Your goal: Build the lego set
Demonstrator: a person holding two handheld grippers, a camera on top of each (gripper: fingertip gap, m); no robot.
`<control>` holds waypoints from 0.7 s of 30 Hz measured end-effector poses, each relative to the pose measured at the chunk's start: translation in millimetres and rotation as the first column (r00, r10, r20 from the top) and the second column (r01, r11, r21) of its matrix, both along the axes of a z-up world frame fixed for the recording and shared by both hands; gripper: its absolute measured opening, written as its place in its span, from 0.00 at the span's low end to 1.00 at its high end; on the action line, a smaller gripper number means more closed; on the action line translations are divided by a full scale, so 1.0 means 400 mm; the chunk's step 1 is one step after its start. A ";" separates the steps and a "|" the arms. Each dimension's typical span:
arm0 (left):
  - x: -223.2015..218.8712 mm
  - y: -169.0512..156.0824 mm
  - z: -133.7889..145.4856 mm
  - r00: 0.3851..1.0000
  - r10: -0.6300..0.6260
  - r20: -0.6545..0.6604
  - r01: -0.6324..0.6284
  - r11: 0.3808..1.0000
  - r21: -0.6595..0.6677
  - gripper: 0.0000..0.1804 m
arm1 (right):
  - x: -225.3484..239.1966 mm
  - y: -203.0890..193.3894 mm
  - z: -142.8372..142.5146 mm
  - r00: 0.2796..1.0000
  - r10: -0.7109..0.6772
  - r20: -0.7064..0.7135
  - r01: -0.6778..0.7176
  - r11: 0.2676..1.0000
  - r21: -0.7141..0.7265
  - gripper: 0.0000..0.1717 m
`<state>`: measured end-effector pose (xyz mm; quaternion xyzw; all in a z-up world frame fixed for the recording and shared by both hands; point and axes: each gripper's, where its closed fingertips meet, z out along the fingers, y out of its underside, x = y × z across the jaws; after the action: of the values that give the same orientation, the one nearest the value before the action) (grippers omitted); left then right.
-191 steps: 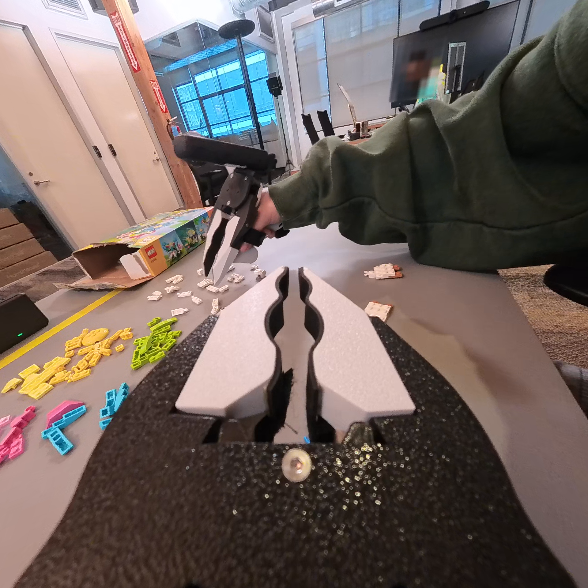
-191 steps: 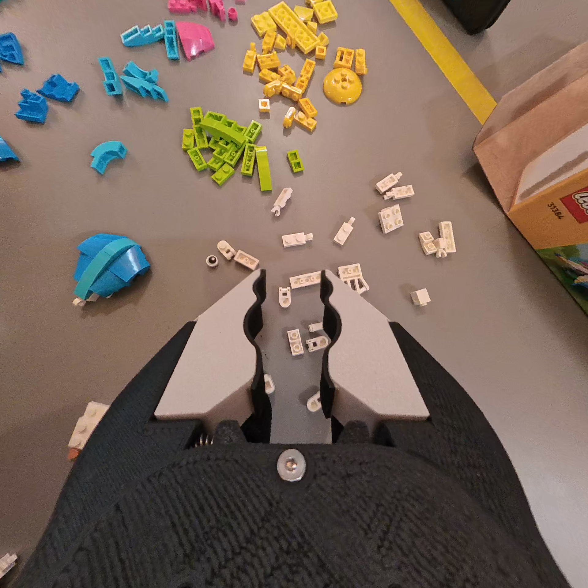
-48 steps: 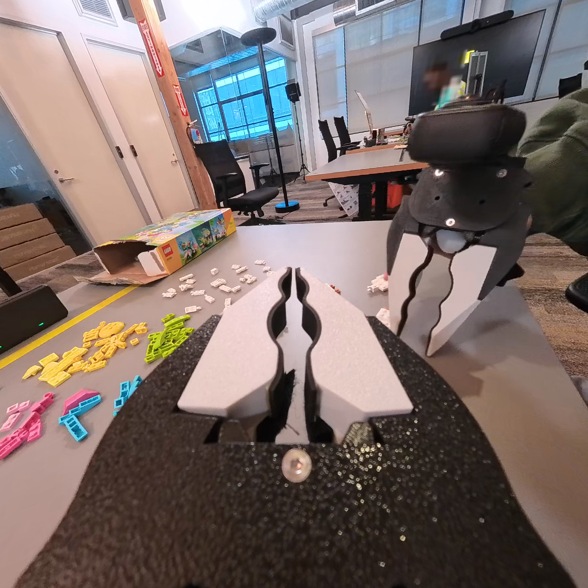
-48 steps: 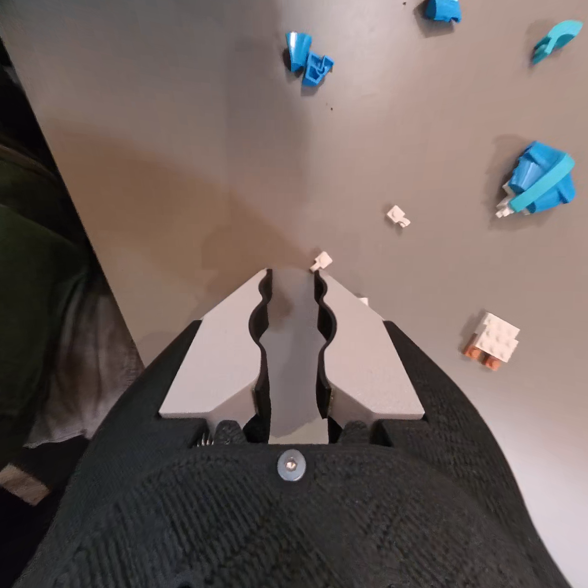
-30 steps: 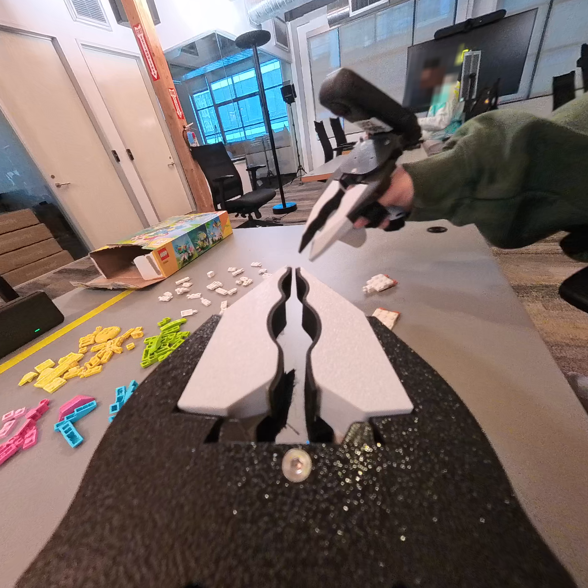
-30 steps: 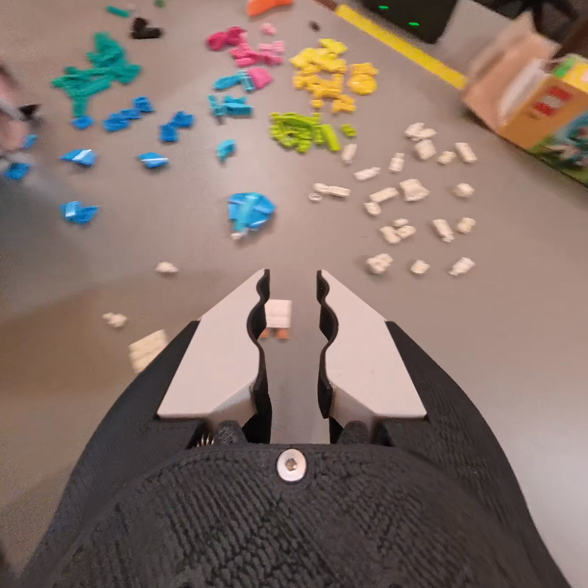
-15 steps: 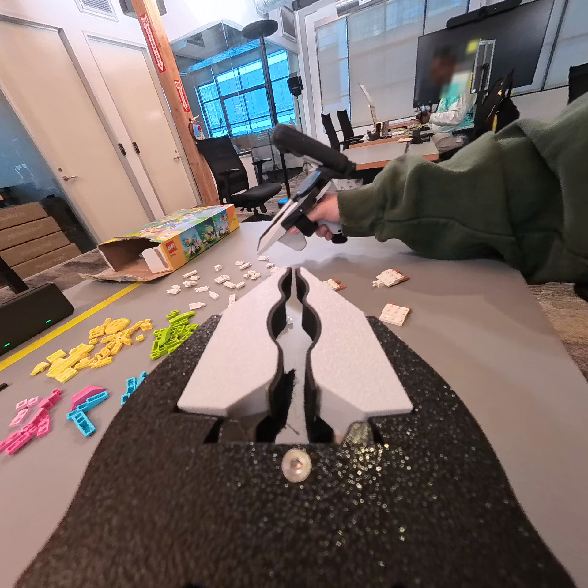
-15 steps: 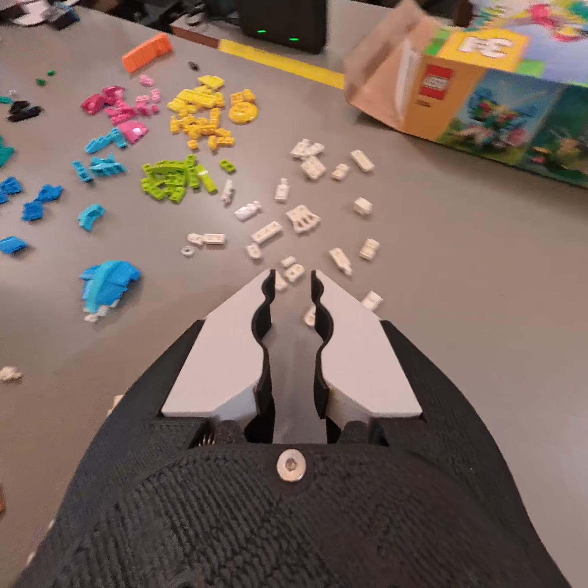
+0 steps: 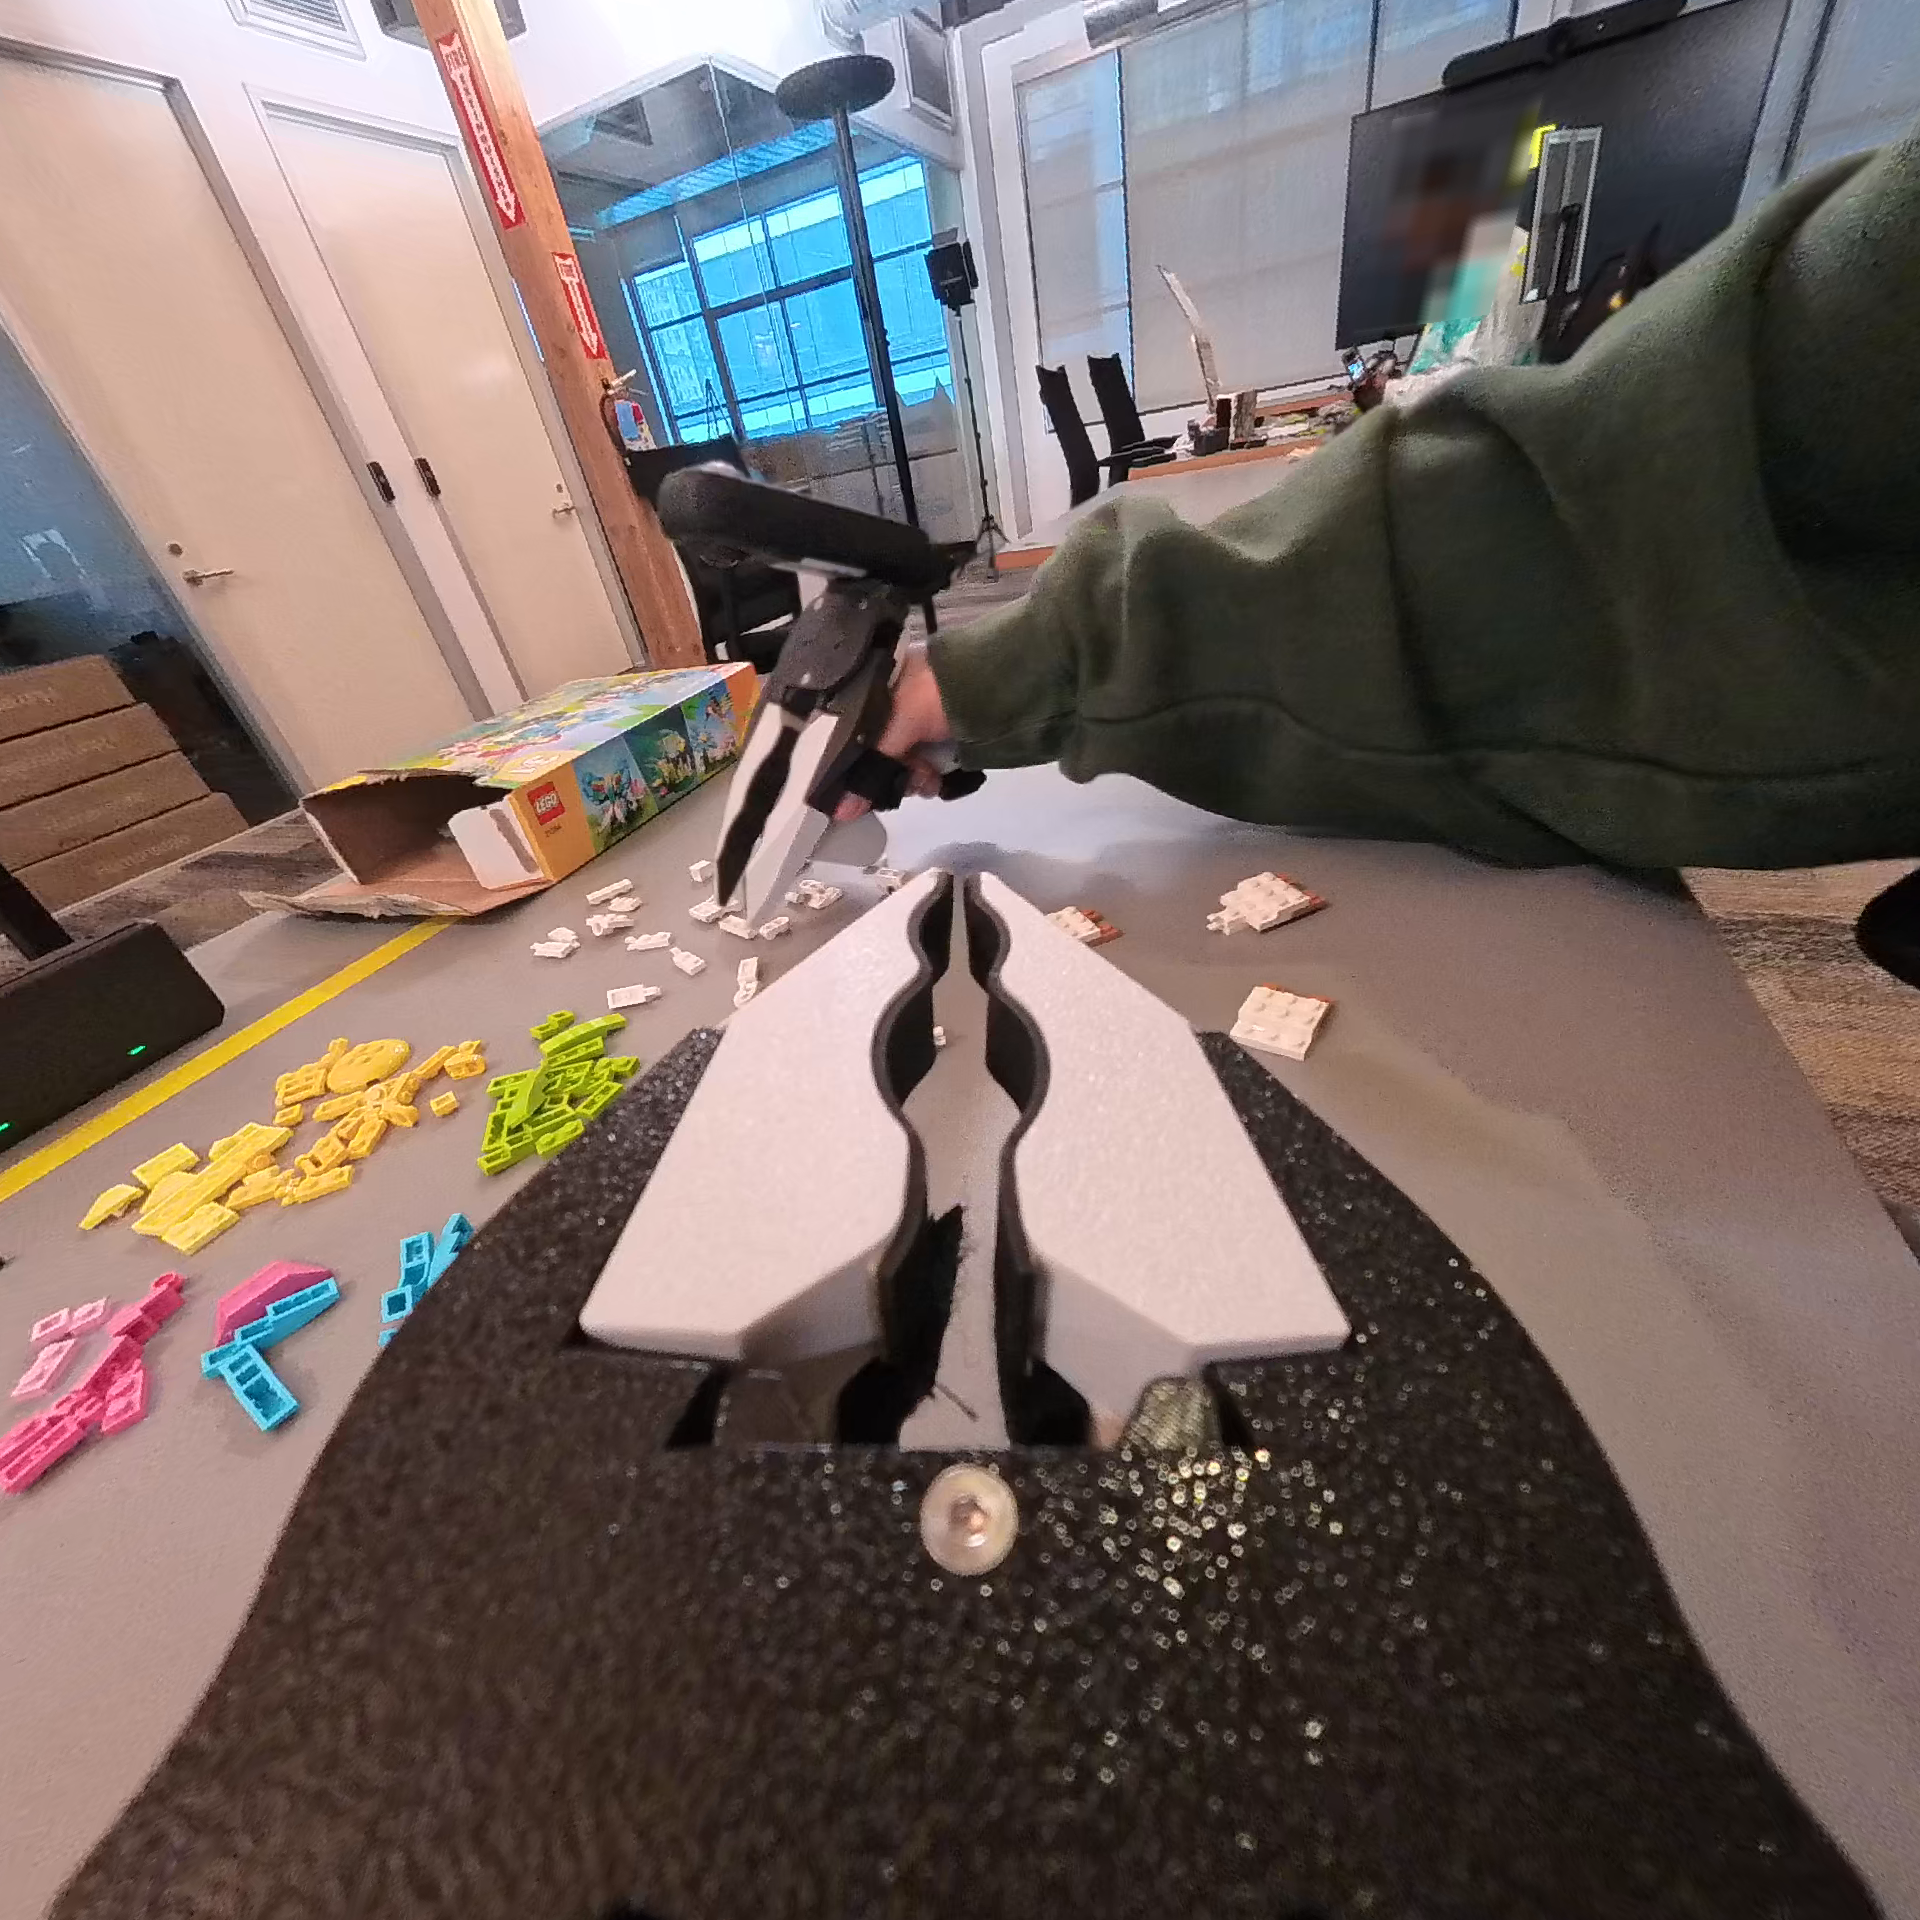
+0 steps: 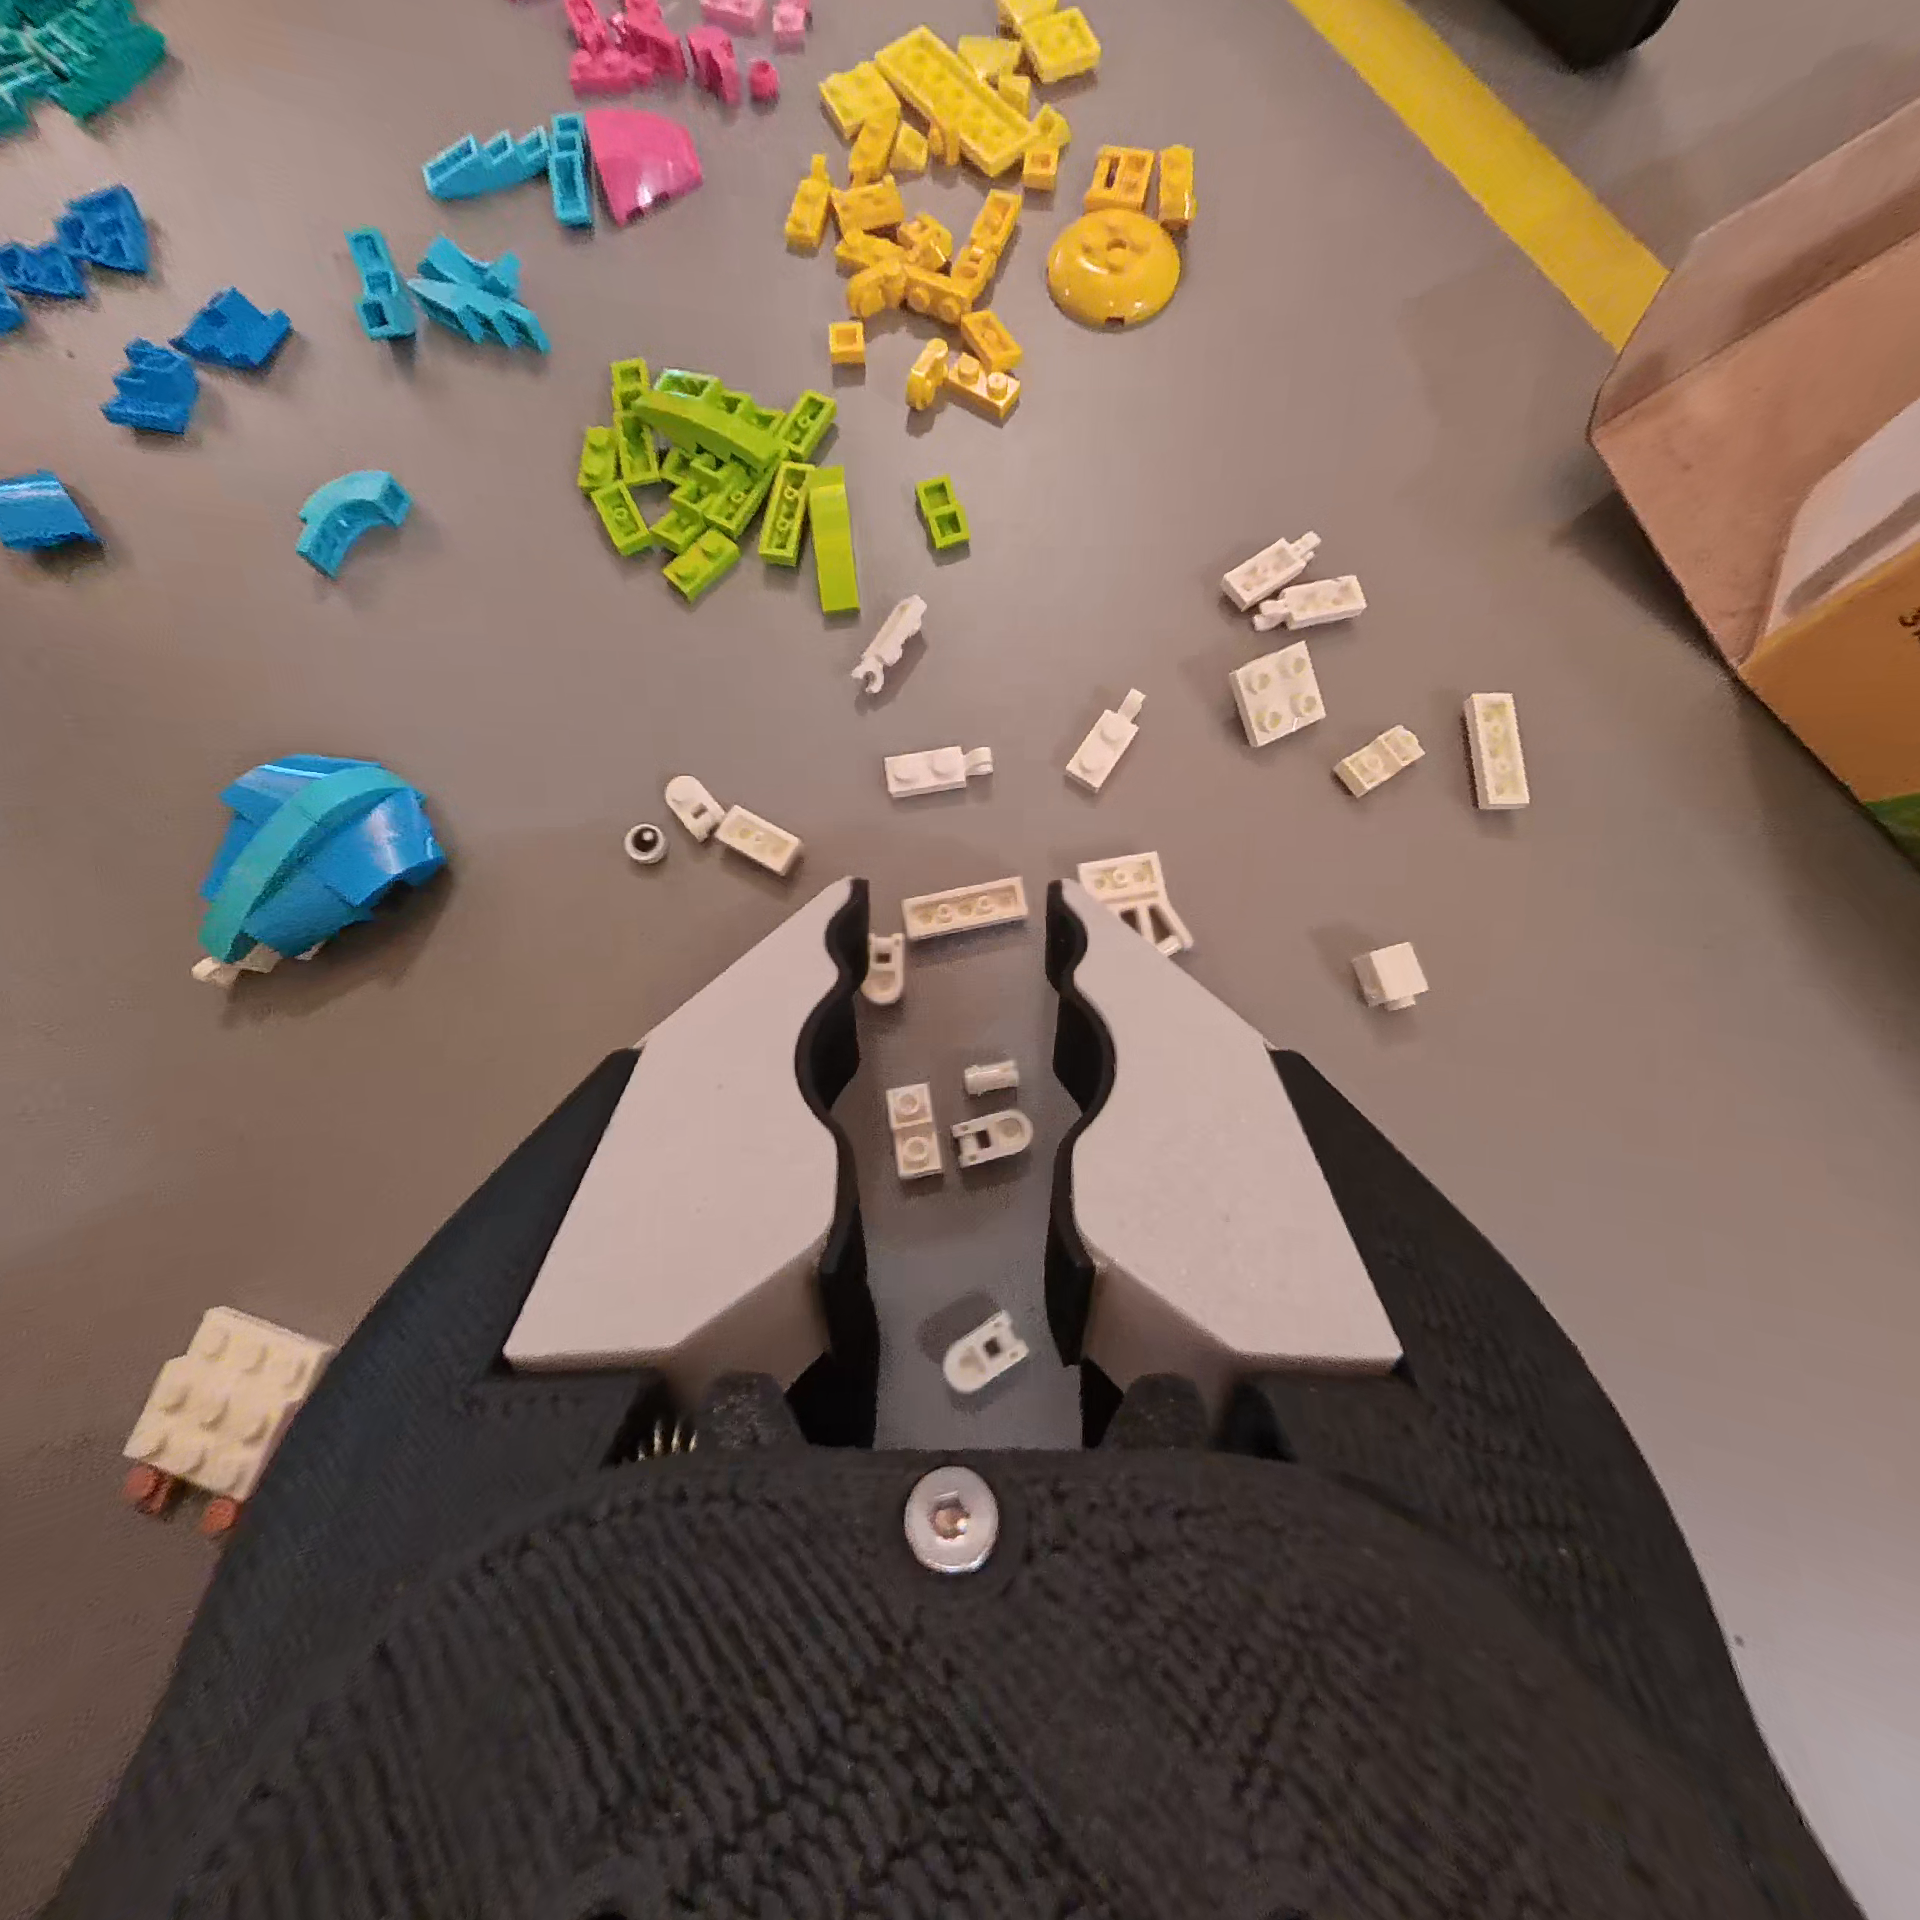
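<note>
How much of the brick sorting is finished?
Mostly sorted: yellow bricks, green bricks and pink bricks lie in separate piles. Nothing is held: the right gripper is open over the loose white bricks, and the left gripper is shut, empty. The white ones are still scattered.

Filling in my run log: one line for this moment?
left claw shut, empty | right claw open over white bricks | table
</note>
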<state>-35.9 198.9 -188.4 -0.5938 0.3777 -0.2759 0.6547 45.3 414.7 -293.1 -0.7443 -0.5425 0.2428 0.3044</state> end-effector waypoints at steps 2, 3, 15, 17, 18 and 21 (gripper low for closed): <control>-0.001 0.001 0.000 1.000 0.001 -0.001 -0.001 1.000 -0.001 0.00 | -0.001 0.006 -0.012 1.000 0.016 0.020 -0.016 0.999 -0.031 0.20; -0.002 0.002 0.000 1.000 0.002 0.000 -0.002 1.000 -0.001 0.00 | 0.000 0.008 -0.018 0.999 0.023 0.032 -0.022 0.999 -0.034 0.19; -0.004 0.002 0.004 1.000 0.002 0.012 -0.002 1.000 -0.003 0.00 | -0.055 -0.184 0.089 0.963 0.265 -0.057 -0.262 0.964 0.048 0.14; -0.004 0.001 0.005 1.000 0.003 0.016 -0.003 1.000 -0.003 0.00 | -0.088 -0.303 0.109 0.927 0.369 -0.061 -0.367 0.929 0.052 0.14; -0.004 0.001 0.006 1.000 0.003 0.018 -0.003 1.000 -0.003 0.00 | -0.107 -0.363 0.109 0.906 0.421 -0.048 -0.418 0.907 0.055 0.14; -0.004 0.000 0.008 1.000 0.006 0.023 -0.006 1.000 0.000 0.00 | -0.156 -0.526 0.073 0.819 0.573 0.038 -0.574 0.816 0.064 0.14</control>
<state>-37.3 198.8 -185.1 -0.5918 0.3684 -0.2810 0.6597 -17.3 204.4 -263.8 -0.5373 -0.7523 0.2968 0.2392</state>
